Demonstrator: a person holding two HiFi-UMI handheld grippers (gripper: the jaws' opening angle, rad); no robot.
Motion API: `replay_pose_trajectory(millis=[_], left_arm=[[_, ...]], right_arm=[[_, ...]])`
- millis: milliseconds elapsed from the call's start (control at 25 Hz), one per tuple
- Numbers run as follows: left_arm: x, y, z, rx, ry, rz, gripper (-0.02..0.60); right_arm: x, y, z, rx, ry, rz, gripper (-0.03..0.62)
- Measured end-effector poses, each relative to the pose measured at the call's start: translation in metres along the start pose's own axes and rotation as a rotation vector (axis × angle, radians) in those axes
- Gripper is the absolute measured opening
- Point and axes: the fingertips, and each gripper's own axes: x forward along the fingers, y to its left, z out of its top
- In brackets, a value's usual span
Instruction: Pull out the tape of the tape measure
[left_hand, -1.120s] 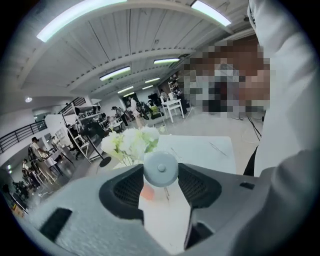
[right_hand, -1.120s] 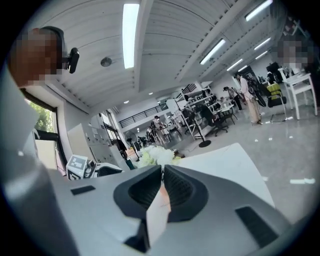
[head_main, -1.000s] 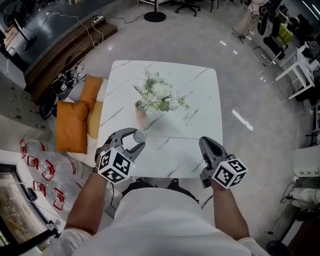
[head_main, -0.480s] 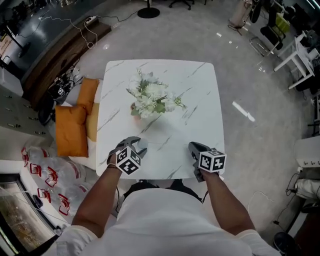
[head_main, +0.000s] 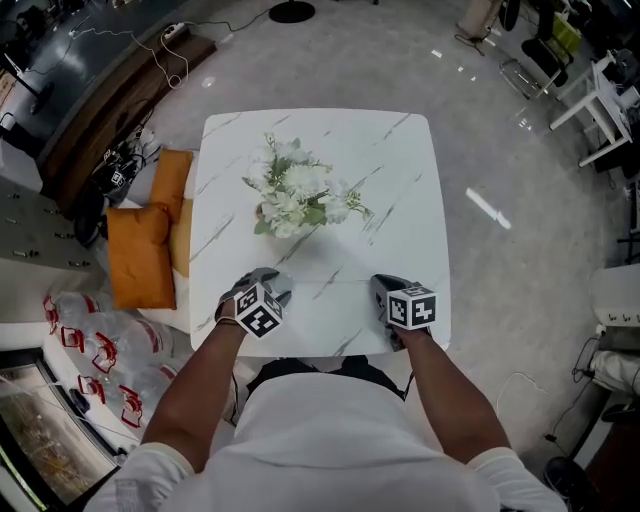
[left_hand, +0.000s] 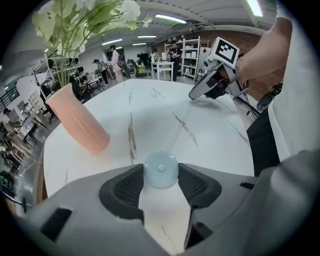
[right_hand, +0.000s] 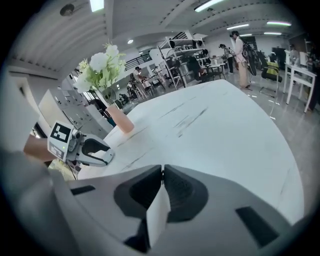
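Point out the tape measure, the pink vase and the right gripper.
tape measure (left_hand: 160, 170), left gripper view, on its round pale-blue case.
pink vase (left_hand: 77, 123), left gripper view, on its side wall.
right gripper (left_hand: 192, 96), left gripper view, at the tips of its jaws.

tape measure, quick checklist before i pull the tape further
1. Tape measure gripped by left tool: ok, its jaws are closed on the round case.
2. Right tool shut on the tape end: ok, its jaws are together and the tape runs to its tips.
3. Tape straight between the tools: ok, a thin taut line over the table.
4. Tape clear of the pink vase: ok, the vase stands off to the side.
5. Tape left inside the case: cannot tell.
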Motion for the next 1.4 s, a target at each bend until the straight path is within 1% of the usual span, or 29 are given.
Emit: replay_pose_trajectory(millis=[200, 640, 760, 800, 880, 920, 1040, 1160, 1320, 1400], left_arm=[[0.001, 0.0, -0.004, -0.042, -0.002, -0.017, 0.224], [0.002, 0.0, -0.009, -0.059, 0.001, -0.038, 0.225], [0.0, -0.002, -0.012, -0.071, 0.012, -0.052, 0.243], [-0.001, -0.002, -0.012, -0.08, 0.013, -0.06, 0.255], [-0.007, -0.003, -0.012, -0.1, 0.002, -0.066, 0.266], [-0.011, -0.002, -0.011, -0.108, -0.009, -0.061, 0.267], [-0.027, 0.001, -0.009, -0.134, -0.047, -0.028, 0.265], [-0.048, 0.002, -0.002, -0.166, -0.103, 0.012, 0.256], [-0.084, -0.002, 0.022, -0.209, -0.231, 0.047, 0.219], [-0.102, -0.007, 0.034, -0.209, -0.289, 0.07, 0.204]], right_arm=[[0.008, 0.001, -0.006, -0.02, 0.034, -0.002, 0.025], [0.015, -0.001, -0.013, -0.066, 0.079, -0.02, 0.028], [0.013, -0.002, -0.013, -0.064, 0.078, -0.022, 0.033], [0.013, -0.002, -0.013, -0.065, 0.077, -0.02, 0.042], [0.01, -0.003, -0.012, -0.072, 0.076, -0.023, 0.107], [0.008, -0.003, -0.012, -0.08, 0.074, -0.029, 0.117], [-0.002, -0.003, -0.005, -0.105, 0.048, -0.045, 0.114], [-0.018, 0.004, 0.006, -0.144, 0.012, -0.048, 0.107], [-0.047, 0.033, 0.028, -0.206, -0.073, -0.015, 0.082], [-0.065, 0.051, 0.037, -0.213, -0.124, 0.007, 0.075]])
